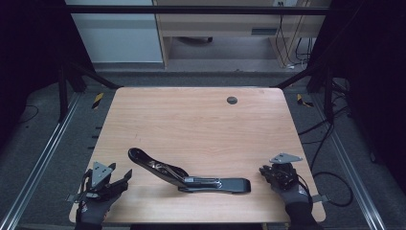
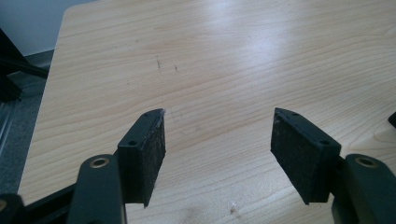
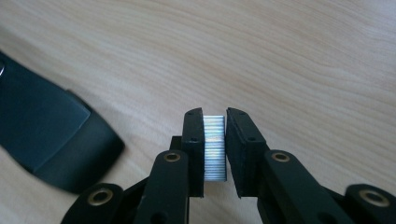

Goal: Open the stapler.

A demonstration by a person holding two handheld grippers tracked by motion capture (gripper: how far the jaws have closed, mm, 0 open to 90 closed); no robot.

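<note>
A black stapler (image 1: 191, 178) lies swung open near the front of the wooden table (image 1: 191, 120), its upper arm raised toward the left. Its rounded black end (image 3: 51, 135) sits to the left of the jaws in the right gripper view. My right gripper (image 1: 264, 171) rests just right of the stapler, shut on a silvery strip of staples (image 3: 215, 147) that is pinched between the two pads of the right gripper (image 3: 215, 114). At the table's front left corner my left gripper (image 1: 120, 171) points toward the stapler. In its own view the left gripper (image 2: 218, 114) is open, with bare wood between the pads.
A small dark round cap (image 1: 232, 100) sits in the tabletop near the far edge. Metal rails (image 1: 43, 158) run along the floor on both sides, and cables (image 1: 325, 143) trail at the right. A light wooden cabinet (image 1: 215, 33) stands beyond the table.
</note>
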